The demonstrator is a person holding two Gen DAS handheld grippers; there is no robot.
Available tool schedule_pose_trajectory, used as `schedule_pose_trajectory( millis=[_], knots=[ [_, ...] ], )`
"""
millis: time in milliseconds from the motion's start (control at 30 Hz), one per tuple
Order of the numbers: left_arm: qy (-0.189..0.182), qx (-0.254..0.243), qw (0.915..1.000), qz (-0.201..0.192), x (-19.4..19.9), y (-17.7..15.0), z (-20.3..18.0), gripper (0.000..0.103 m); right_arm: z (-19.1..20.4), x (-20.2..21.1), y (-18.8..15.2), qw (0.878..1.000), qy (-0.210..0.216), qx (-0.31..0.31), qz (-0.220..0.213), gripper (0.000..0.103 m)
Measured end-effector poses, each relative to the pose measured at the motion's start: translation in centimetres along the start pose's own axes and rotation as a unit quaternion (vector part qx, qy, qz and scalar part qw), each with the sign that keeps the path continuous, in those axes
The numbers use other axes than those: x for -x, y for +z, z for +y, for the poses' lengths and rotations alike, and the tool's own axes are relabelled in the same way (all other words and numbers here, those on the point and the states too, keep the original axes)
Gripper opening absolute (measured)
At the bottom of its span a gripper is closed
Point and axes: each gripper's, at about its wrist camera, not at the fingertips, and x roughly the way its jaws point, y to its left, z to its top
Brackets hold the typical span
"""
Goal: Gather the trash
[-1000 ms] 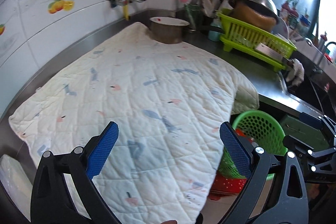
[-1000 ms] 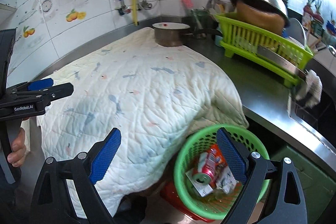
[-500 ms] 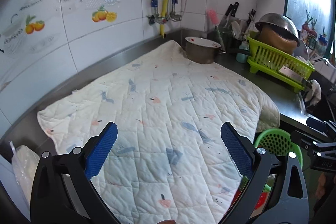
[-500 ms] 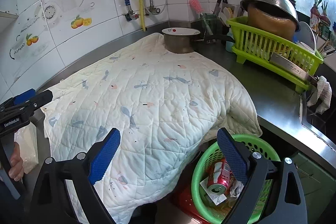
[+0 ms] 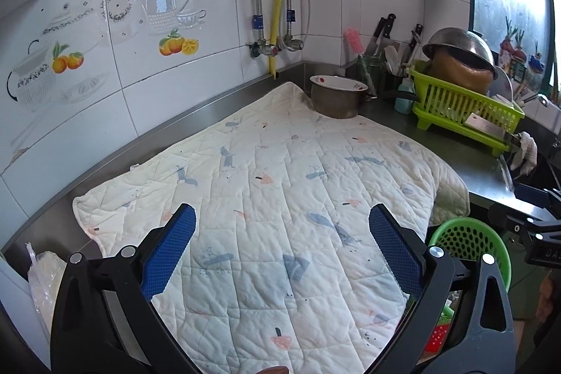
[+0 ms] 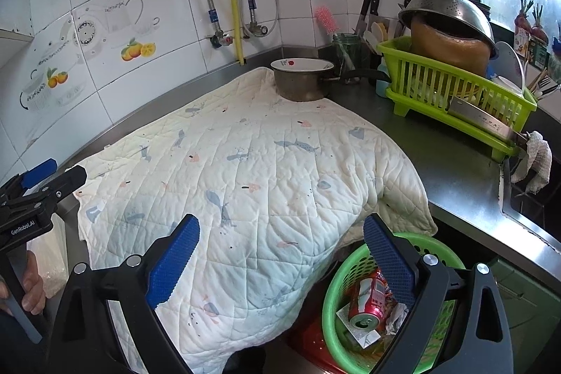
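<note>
Over the quilted cloth (image 5: pixel 280 198), left gripper (image 5: pixel 282 251) and right gripper (image 6: pixel 280 255) both hang with jaws spread wide, holding nothing. Trash, including a red can (image 6: pixel 368 304), lies in the green basket (image 6: pixel 329 304) below the counter edge (cloth itself looks clear). Judgement: scan the counter before descending; keep jaws wide, approach any remaining scrap from above.

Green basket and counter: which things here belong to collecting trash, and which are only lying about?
Belong to the job:
green basket
red drink can inside it
crumpled wrappers inside it
left claw and right claw, both open and empty

Only lying about:
quilted cloth
pot
green dish rack
metal colander
cleaver
</note>
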Motion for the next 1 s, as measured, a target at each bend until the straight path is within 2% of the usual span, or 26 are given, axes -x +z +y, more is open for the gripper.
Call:
schedule_pose_trajectory(
  millis=[1000],
  knots=[
    [0.006, 0.007, 1.0, 0.003, 0.33, -0.33, 0.88, 0.098, 0.82, 0.89, 0.24, 1.0, 0.004, -0.001, -0.008, 0.092]
  ],
)
